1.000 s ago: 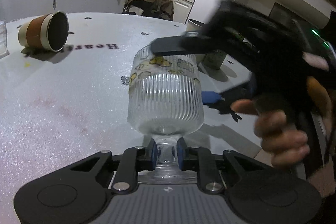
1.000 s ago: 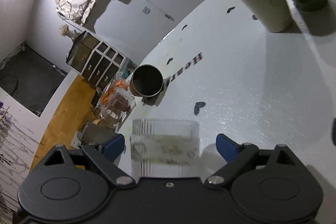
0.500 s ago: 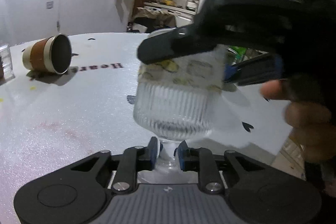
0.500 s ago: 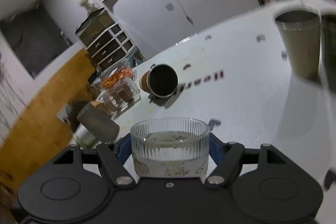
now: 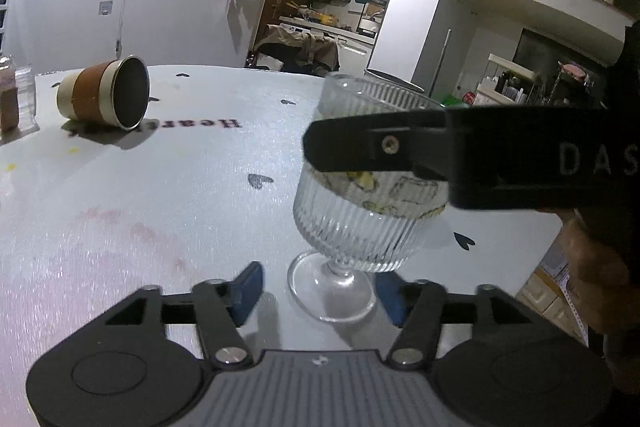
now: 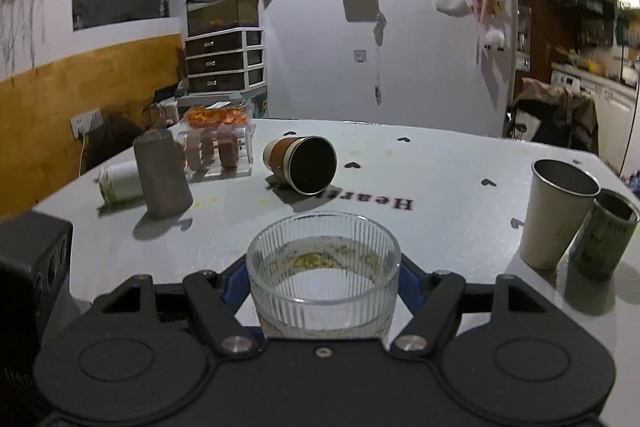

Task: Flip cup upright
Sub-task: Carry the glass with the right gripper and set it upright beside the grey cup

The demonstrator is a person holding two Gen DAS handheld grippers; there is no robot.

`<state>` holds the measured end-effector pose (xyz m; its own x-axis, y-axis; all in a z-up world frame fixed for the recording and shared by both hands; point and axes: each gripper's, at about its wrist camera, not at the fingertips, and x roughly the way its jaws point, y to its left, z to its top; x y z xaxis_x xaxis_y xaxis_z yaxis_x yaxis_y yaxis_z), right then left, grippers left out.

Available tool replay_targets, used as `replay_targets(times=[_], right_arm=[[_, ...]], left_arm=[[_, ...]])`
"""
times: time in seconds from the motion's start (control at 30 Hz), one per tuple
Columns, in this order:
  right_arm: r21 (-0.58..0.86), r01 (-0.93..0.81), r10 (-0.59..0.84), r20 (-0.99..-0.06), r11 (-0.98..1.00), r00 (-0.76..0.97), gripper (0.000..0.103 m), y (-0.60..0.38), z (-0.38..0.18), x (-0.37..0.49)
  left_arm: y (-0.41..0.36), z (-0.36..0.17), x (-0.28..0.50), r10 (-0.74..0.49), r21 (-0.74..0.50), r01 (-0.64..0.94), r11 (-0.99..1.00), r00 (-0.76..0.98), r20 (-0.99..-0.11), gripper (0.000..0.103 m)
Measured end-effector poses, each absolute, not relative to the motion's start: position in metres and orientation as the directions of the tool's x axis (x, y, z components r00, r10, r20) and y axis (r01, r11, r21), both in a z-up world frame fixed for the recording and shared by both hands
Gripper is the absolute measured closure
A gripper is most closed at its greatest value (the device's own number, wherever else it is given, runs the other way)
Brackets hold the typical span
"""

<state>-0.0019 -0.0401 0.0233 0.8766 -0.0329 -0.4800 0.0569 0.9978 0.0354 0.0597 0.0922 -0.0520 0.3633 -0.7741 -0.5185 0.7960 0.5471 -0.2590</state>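
The ribbed glass goblet (image 5: 362, 195) stands on its foot on the white table (image 5: 160, 195), mouth up, its long axis close to vertical with perhaps a slight lean, so the flip looks as good as done for this one. The right gripper (image 6: 323, 281) is clamped across the upper band of the bowl, blue pads pressed to either side just under the rim, presumably to steady the glass while its foot settles flat. The left gripper (image 5: 318, 289) hangs spread wide on either side of the stem and foot, pads clear of the glass, which reads to me as a let-go that leaves the weight to the table and the other hand. Well behind the goblet and off to its left, a brown-banded cup (image 5: 106, 98) lies on its side with its dark mouth turned toward the goblet, long axis flat along the table; it looks like one yet to be righted. To the goblet's right stand a steel tumbler (image 6: 558, 213) and a green can (image 6: 604, 235), both upright, touching or nearly so.
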Motion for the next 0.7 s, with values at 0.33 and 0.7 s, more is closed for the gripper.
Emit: replay_targets(times=[0.33,0.7], right_arm=[[0.048,0.050,-0.021,-0.473,0.998,0.881,0.029,-0.042,0.025,-0.002],[0.048,0.254,-0.210,-0.427,0.966,0.880,0.029,-0.097,0.037,0.069]], left_arm=[[0.119,-0.047,0.042,-0.775,-0.231,0.773,0.592,0.465,-0.429,0.000],[0.135,-0.045,0.041,-0.732,-0.212,0.724,0.657,0.543,-0.412,0.000]])
